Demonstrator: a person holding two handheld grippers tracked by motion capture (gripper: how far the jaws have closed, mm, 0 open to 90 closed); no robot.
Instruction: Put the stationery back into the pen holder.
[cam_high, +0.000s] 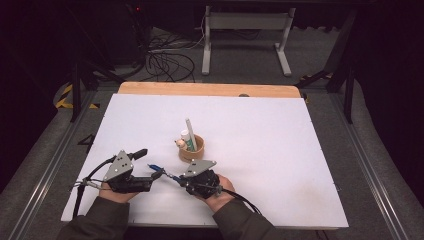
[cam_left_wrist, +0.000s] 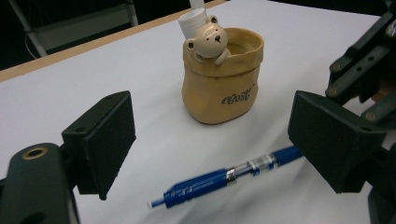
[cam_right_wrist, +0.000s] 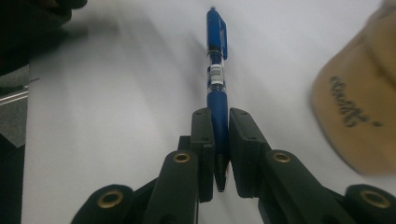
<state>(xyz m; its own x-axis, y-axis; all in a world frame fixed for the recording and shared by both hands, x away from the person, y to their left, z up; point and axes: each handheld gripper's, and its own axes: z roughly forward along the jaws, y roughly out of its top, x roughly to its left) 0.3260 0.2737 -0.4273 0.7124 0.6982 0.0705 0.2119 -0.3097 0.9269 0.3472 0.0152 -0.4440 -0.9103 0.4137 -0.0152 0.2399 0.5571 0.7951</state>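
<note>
The right gripper pinches a blue plastic pen with a clear middle section near its tip, the pen apparently raised just above the white surface, beside a tan sack-shaped ceramic pot with a small bear figure. The left gripper stands spread wide, its pads clear of the pen.

The pen's tip end is hidden between the right hand-held gripper's pads.
</note>
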